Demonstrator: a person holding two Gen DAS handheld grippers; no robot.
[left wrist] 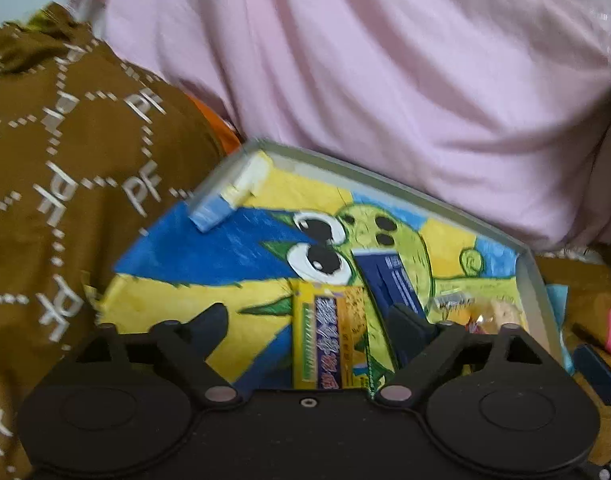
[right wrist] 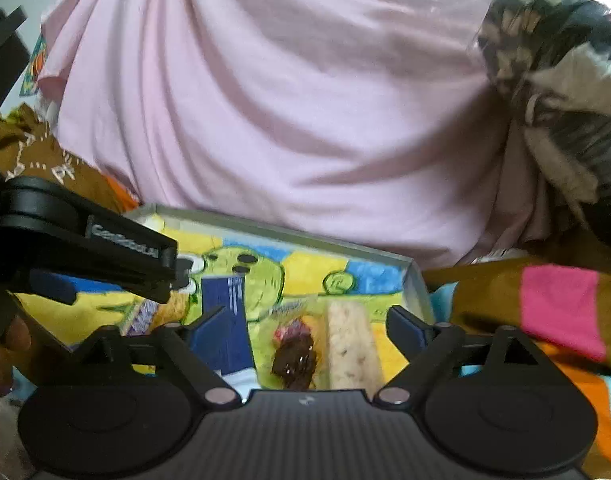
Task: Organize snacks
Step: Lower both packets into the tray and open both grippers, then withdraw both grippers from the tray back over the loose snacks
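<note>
A shallow grey-rimmed tray (left wrist: 385, 178) with a bright cartoon drawing on its floor holds the snacks. In the left wrist view my left gripper (left wrist: 309, 320) stands open above a yellow and purple bar (left wrist: 325, 340); its right finger hangs over a dark blue packet (left wrist: 389, 284). A small blue and white packet (left wrist: 225, 200) lies in the far left corner. In the right wrist view my right gripper (right wrist: 305, 320) is open over the tray (right wrist: 289, 236), with the dark blue packet (right wrist: 221, 320), a chocolate piece (right wrist: 293, 360) and a pale rice bar (right wrist: 353, 344) below it, none touched.
Pink cloth (left wrist: 385, 80) rises right behind the tray. Brown fabric with white letters (left wrist: 65, 160) lies at the left. The left gripper (right wrist: 173, 272) reaches in from the left in the right wrist view, with a hand (right wrist: 5, 344) behind it. Pink and orange fabric (right wrist: 561, 308) lies at the right.
</note>
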